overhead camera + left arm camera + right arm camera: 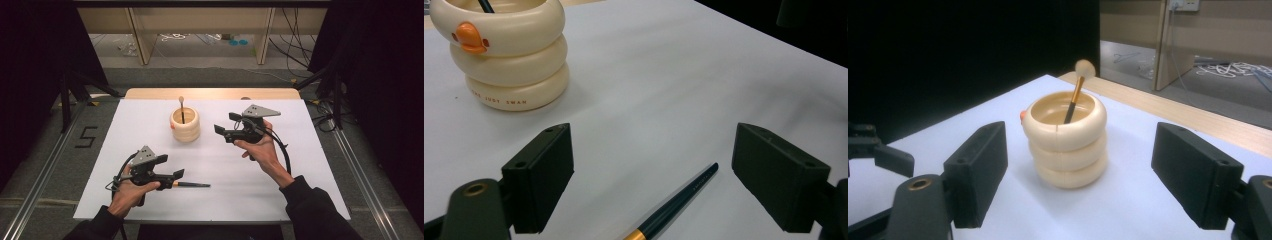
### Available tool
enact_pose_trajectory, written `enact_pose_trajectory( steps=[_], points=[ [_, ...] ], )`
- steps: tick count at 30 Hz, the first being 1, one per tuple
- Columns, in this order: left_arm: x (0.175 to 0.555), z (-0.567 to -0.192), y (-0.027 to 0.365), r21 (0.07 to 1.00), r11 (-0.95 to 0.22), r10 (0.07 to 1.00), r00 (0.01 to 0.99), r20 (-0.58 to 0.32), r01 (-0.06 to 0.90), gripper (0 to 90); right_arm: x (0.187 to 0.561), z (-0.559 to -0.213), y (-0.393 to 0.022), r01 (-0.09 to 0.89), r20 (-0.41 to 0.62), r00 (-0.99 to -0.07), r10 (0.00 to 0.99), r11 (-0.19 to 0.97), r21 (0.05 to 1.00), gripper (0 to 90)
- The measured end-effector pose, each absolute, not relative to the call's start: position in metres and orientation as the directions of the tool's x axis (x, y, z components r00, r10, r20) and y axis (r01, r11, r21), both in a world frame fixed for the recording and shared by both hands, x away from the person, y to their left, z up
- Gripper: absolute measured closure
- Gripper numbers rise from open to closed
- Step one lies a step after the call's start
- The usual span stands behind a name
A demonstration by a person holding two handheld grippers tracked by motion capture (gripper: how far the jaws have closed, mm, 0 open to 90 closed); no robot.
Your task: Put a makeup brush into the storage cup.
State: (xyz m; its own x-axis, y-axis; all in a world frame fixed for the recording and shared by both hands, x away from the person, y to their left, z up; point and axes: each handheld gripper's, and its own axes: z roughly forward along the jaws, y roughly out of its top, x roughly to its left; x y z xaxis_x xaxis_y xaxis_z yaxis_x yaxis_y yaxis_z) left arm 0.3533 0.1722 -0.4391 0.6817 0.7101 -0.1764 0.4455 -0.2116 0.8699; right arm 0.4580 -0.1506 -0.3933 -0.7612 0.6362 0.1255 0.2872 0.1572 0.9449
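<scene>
On the left of the high view, the left gripper (176,174) sits low over the white table (310,165), held in a hand (131,192). Its jaws are spread wide and hold nothing. In the left gripper view, a dark brush (674,205) with a gold band lies flat on the table between the two jaws, and neither jaw touches it. In the high view, the brush (192,185) sticks out to the right of the left gripper, near the front edge of the table.

Next comes the cup (185,125). It is cream and looks like three fat rings piled up. It stands upright toward the back of the table, well apart from the lying brush. It has a small orange beak (470,39) on its side. A second brush (1075,95) stands tilted inside it, fluffy end up.

On the right, the right gripper (221,130) hovers near the cup and points at it. Its jaws are spread wide too and hold nothing. In the right gripper view, the cup (1068,145) shows between the jaws but farther off.
</scene>
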Motion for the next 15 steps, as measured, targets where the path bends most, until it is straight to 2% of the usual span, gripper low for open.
enact_pose_trajectory(
  steps=[15],
  points=[
    [0.353, -0.440, 0.169, 0.861, -0.248, 0.690, 0.705, -0.165, 0.444, 16.3, 0.435, -0.404, -0.177, 0.301, 0.134, -0.741, 0.658, 0.147, 0.942, 22.7]
  ],
)
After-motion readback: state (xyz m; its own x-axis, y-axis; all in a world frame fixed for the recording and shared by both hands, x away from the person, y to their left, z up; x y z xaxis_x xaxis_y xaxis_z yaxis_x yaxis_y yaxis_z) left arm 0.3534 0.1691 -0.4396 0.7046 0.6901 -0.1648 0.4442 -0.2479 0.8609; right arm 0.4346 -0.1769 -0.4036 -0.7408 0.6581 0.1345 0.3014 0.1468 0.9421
